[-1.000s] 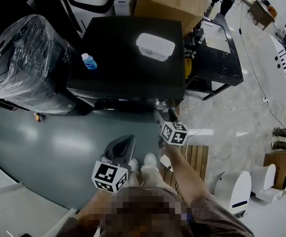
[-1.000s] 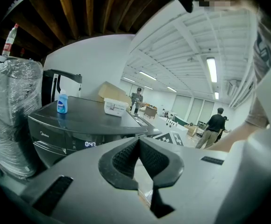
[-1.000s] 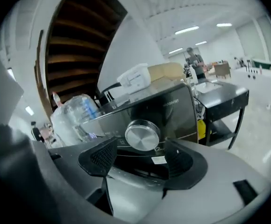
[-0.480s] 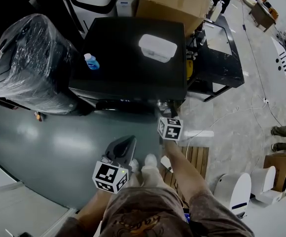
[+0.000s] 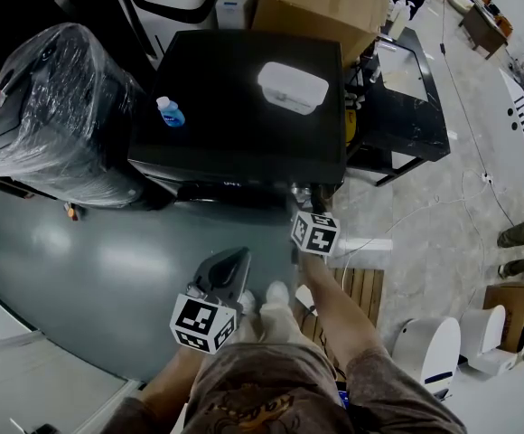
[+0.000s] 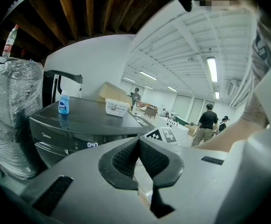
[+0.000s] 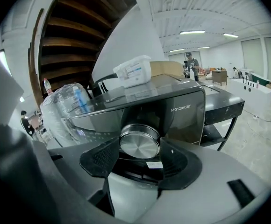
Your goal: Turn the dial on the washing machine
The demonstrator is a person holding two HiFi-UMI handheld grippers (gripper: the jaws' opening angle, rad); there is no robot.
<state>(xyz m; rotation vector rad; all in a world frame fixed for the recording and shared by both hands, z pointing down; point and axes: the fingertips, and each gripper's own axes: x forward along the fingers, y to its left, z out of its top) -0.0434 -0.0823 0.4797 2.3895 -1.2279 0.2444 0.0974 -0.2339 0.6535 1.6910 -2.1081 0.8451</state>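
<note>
Turn not begun yet: right gripper jaws closing round shiny round metal dial on black washing machine, no squeeze yet, & left gripper idle w/ jaws together, empty.

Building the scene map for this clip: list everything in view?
washer: 1, black, centre
dial: 1, silver, washer front, right end
tub: 1, white, on washer top
bottle: 1, blue, on washer top, left side
wrapped unit: 1, dark under clear film, left of washer
box: 1, brown cardboard, behind washer
cart: 1, black, right of washer
slats: 1 set, wood, floor near the feet
people: several, dark clothes, far hall
left claw: 1, grey, shut, empty, held low
right claw: 1, grey, jaws closing either side of dial, not yet pressing
</note>
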